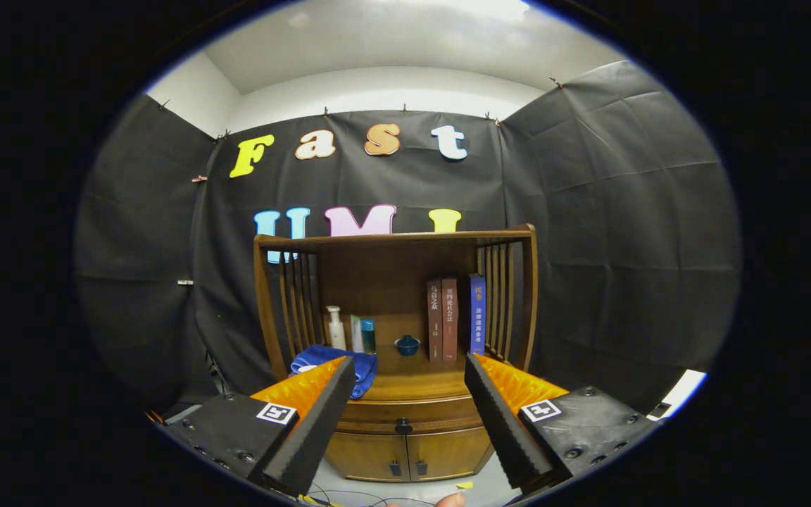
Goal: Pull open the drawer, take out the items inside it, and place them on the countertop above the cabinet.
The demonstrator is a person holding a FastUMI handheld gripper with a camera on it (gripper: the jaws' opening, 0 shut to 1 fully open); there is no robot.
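Gripper point(409, 394): fingers spread wide, grasping nothing. Ahead between them: closed brown wooden drawer point(405, 410) with dark round knob point(403, 426), below tabletop point(412, 384).

A wooden cabinet point(405, 422) stands against the booth's black cloth wall, its drawer point(405, 412) shut, a dark knob point(403, 425) at the middle and two doors point(405, 454) beneath. On its countertop point(412, 384), under a slatted hutch, lie a blue cloth point(321, 360), a white bottle point(336, 328), a teal container point(367, 335), a small blue bowl point(407, 345) and three upright books point(455, 318). The gripper point(409, 401) has its jaws spread wide, with the drawer front seen between them.
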